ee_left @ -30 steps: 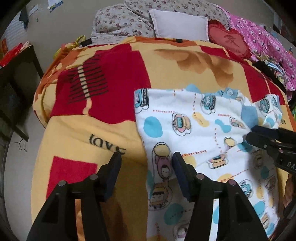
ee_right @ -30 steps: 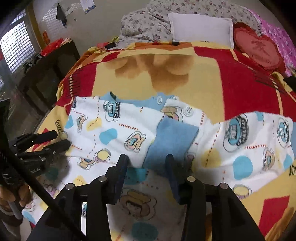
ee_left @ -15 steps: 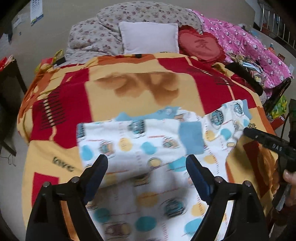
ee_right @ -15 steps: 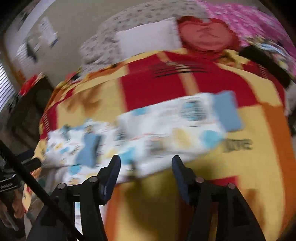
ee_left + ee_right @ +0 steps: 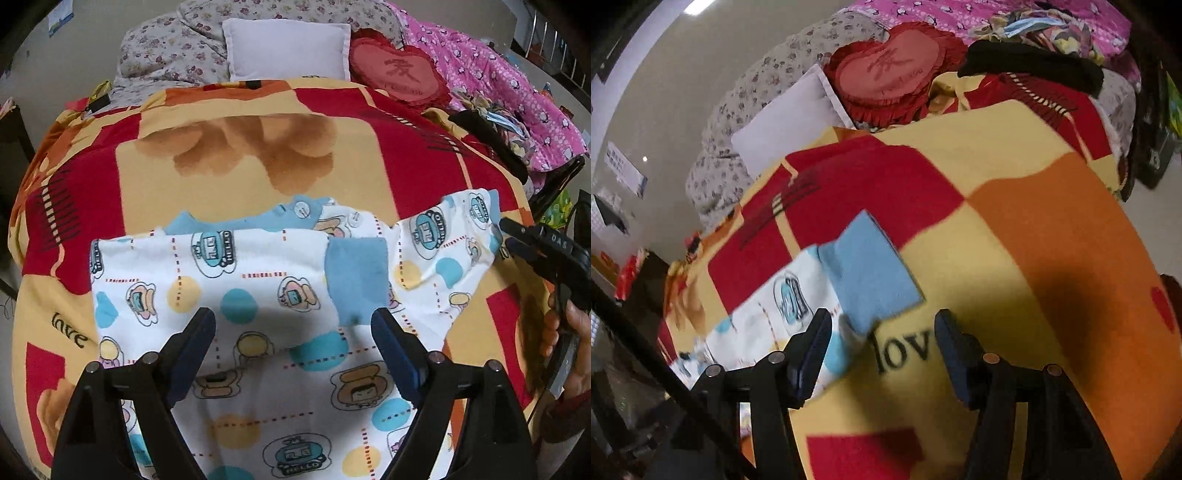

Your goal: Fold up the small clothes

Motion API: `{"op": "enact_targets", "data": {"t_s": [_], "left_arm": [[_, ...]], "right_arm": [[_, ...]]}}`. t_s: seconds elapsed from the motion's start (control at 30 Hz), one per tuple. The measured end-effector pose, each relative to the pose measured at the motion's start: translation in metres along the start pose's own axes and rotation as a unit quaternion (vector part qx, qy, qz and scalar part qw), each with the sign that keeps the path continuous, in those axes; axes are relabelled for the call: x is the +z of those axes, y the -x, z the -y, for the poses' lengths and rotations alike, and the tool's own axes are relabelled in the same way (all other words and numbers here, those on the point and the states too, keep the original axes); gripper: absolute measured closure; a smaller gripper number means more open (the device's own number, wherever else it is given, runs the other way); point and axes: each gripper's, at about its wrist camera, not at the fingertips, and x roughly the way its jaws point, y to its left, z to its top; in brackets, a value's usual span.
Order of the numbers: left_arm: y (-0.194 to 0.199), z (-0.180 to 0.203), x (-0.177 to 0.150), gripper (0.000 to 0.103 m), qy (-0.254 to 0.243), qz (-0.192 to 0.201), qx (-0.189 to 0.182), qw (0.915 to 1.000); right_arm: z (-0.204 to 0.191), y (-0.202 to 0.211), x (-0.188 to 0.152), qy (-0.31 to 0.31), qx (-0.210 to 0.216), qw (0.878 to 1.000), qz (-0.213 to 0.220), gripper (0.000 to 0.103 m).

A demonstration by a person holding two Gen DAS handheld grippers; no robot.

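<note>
A small white top (image 5: 258, 291) with cartoon prints and blue cuffs lies on the red, yellow and orange blanket (image 5: 236, 147). One sleeve is folded in, its blue cuff (image 5: 356, 280) on the chest. My left gripper (image 5: 293, 332) is open and empty, hovering over the top's middle. The other sleeve stretches right; its blue cuff (image 5: 871, 269) lies flat in the right wrist view. My right gripper (image 5: 882, 332) is open just before that cuff, and shows in the left wrist view (image 5: 508, 234) at the sleeve end.
A white pillow (image 5: 288, 48), a red heart cushion (image 5: 402, 74), a floral quilt (image 5: 173, 48) and a pink quilt (image 5: 498, 74) lie at the bed's head. A black item (image 5: 1030, 66) sits at the far right edge. Dark furniture (image 5: 613, 314) stands left of the bed.
My left gripper opened wider and moved from the top's left edge to its middle. My right gripper left the folded cuff and swung right to the end of the outstretched sleeve.
</note>
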Motion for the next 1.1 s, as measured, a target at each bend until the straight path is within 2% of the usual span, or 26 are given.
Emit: {"op": "enact_targets", "data": {"t_s": [0.03, 0.1, 0.17, 0.2, 0.3, 0.43, 0.57, 0.7, 0.8, 0.9, 1.0, 1.1], "left_arm": [[0.0, -0.002, 0.0, 0.017, 0.005, -0.002, -0.002, 1.0], [0.0, -0.006, -0.001, 0.017, 0.014, -0.006, -0.008, 0.9999], [0.001, -0.011, -0.002, 0.017, 0.021, -0.009, -0.01, 0.9997], [0.003, -0.014, -0.002, 0.017, 0.024, -0.007, -0.011, 0.9996], [0.011, -0.025, -0.004, 0.017, 0.033, 0.001, -0.012, 0.9994], [0.024, -0.045, -0.003, 0.017, 0.06, 0.011, -0.018, 0.998], [0.041, -0.065, -0.002, 0.017, 0.084, 0.033, -0.022, 0.9957], [0.06, -0.091, -0.002, 0.017, 0.111, 0.055, -0.024, 0.9921], [0.069, -0.112, -0.005, 0.017, 0.13, 0.065, -0.014, 0.9893], [0.075, -0.137, -0.011, 0.017, 0.155, 0.073, -0.004, 0.9853], [0.074, -0.156, -0.017, 0.017, 0.179, 0.074, 0.003, 0.9811], [0.067, -0.161, -0.02, 0.017, 0.186, 0.061, 0.003, 0.9807]], "right_arm": [[0.0, -0.002, 0.001, -0.004, 0.005, 1.0, 0.003, 0.041], [-0.001, -0.009, 0.003, -0.01, 0.017, 1.0, 0.005, 0.049], [-0.004, -0.018, 0.006, -0.011, 0.023, 1.0, -0.001, 0.086], [-0.001, -0.02, 0.006, -0.015, 0.03, 0.999, -0.005, 0.09], [-0.001, -0.006, 0.003, -0.022, 0.045, 0.999, 0.018, 0.092], [-0.023, 0.045, 0.001, 0.001, 0.077, 0.995, 0.071, 0.093], [-0.083, 0.093, 0.0, 0.085, 0.11, 0.985, 0.102, 0.095], [-0.158, 0.111, -0.017, 0.177, 0.15, 0.968, 0.099, 0.095], [-0.213, 0.098, -0.042, 0.233, 0.187, 0.952, 0.071, 0.095], [-0.259, 0.064, -0.073, 0.271, 0.203, 0.941, 0.03, 0.096], [-0.283, 0.022, -0.096, 0.269, 0.215, 0.938, -0.018, 0.095], [-0.295, -0.028, -0.12, 0.261, 0.214, 0.939, -0.067, 0.094]]}}
